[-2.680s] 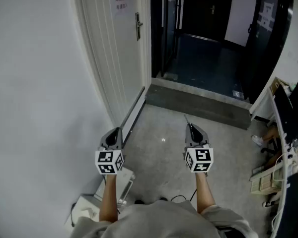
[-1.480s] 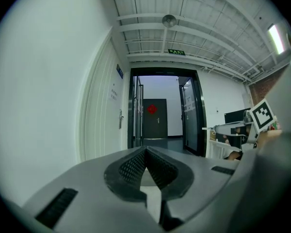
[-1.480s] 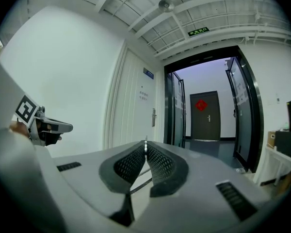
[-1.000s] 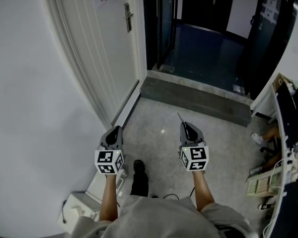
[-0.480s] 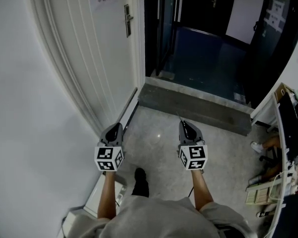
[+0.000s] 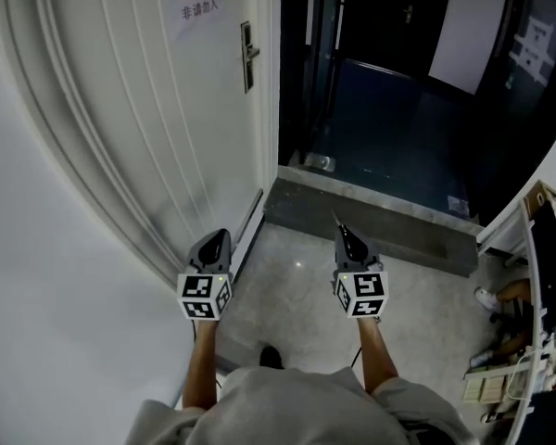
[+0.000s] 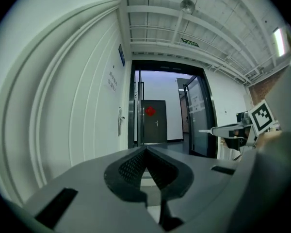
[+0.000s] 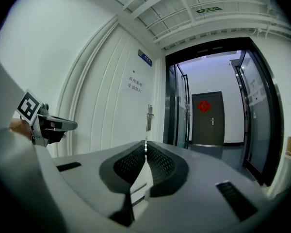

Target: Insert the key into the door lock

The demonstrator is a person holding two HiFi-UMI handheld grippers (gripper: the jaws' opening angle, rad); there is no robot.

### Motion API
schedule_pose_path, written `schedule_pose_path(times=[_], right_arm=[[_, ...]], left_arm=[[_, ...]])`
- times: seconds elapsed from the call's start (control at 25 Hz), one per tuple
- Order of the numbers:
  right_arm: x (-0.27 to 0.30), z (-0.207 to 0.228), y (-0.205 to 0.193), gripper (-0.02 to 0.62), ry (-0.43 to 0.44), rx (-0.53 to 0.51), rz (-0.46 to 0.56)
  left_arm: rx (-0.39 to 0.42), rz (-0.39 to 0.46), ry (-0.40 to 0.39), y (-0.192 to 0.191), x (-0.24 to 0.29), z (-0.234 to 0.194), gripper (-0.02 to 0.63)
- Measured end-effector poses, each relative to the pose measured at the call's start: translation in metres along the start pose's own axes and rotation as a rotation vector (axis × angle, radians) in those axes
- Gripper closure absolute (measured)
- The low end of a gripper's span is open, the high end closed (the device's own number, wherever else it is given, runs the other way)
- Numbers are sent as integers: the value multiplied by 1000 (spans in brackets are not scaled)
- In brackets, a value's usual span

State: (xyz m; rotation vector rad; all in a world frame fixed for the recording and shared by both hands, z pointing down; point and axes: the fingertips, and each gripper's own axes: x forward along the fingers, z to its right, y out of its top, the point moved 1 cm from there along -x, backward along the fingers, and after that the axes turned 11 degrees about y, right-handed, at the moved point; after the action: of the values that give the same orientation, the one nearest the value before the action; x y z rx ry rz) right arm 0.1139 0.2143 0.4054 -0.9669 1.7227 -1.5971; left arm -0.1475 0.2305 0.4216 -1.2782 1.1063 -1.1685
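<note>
Approach step, by judgement: your right gripper point(image 6: 345, 234) is closed on the key point(image 6: 334, 219), blade projecting ahead; your left gripper point(image 6: 215, 241) is closed on nothing. The door lock point(image 6: 247, 56) sits at the door's point(image 6: 167, 109) right edge, well ahead and left of the key. Next, close in and align the blade with the lock

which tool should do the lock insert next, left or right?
Right. The right tool is shut on the key, whose thin tip sticks out ahead of its jaws. The left tool is shut on nothing, though it is on the same side as the door lock.
</note>
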Motion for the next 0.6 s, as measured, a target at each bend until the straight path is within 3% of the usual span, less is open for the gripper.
schedule_pose_path(times=[0.36, 0.6], right_arm=[[104, 30, -5, 566, -35, -8, -12], [137, 40, -21, 566, -36, 1, -52]], left_arm=[[-7, 7, -25, 0, 106, -44, 589], [-13, -17, -44, -13, 143, -52, 589]])
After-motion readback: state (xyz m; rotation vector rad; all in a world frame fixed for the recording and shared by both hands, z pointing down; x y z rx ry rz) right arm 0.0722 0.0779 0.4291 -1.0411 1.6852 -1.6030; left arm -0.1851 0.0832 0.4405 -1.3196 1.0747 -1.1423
